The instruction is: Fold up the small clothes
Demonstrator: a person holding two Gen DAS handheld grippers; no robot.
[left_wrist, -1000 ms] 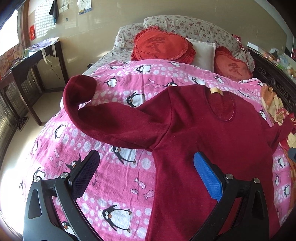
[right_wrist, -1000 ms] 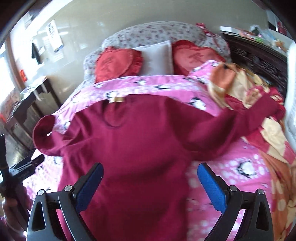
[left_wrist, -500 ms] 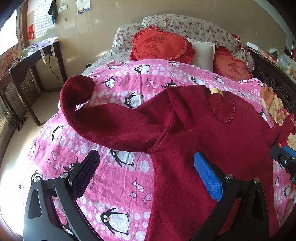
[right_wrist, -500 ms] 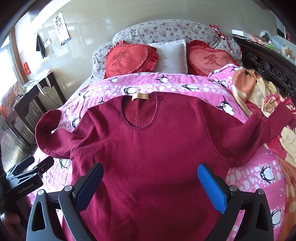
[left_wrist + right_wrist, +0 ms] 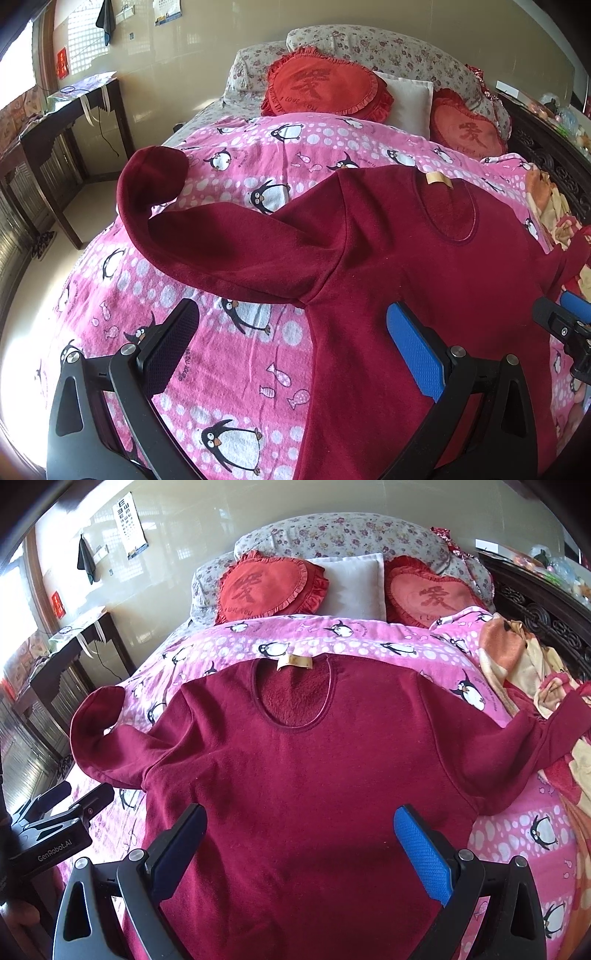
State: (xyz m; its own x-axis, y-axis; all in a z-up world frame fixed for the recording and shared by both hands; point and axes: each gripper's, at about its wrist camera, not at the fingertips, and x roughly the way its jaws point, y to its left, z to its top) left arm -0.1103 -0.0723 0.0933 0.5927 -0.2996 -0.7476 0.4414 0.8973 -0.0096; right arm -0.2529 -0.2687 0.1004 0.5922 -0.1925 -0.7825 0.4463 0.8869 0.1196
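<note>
A dark red long-sleeved top (image 5: 424, 266) lies flat, front up, on a pink penguin blanket (image 5: 229, 332); it also shows in the right wrist view (image 5: 295, 775). Its left sleeve (image 5: 207, 240) stretches out with the cuff curled up. Its right sleeve (image 5: 546, 738) reaches onto a pile of clothes. My left gripper (image 5: 291, 347) is open and empty above the top's left side edge below the armpit. My right gripper (image 5: 299, 842) is open and empty above the lower body of the top.
Red heart cushions (image 5: 266, 587) and pillows (image 5: 351, 583) lie at the bed's head. A pile of orange and pink clothes (image 5: 528, 672) sits on the right by a dark carved bed frame (image 5: 546, 616). A dark side table (image 5: 62, 122) stands left of the bed.
My right gripper swung left and now centres over the top's body. My left gripper moved slightly; the right gripper's tip came into its view at the right edge.
</note>
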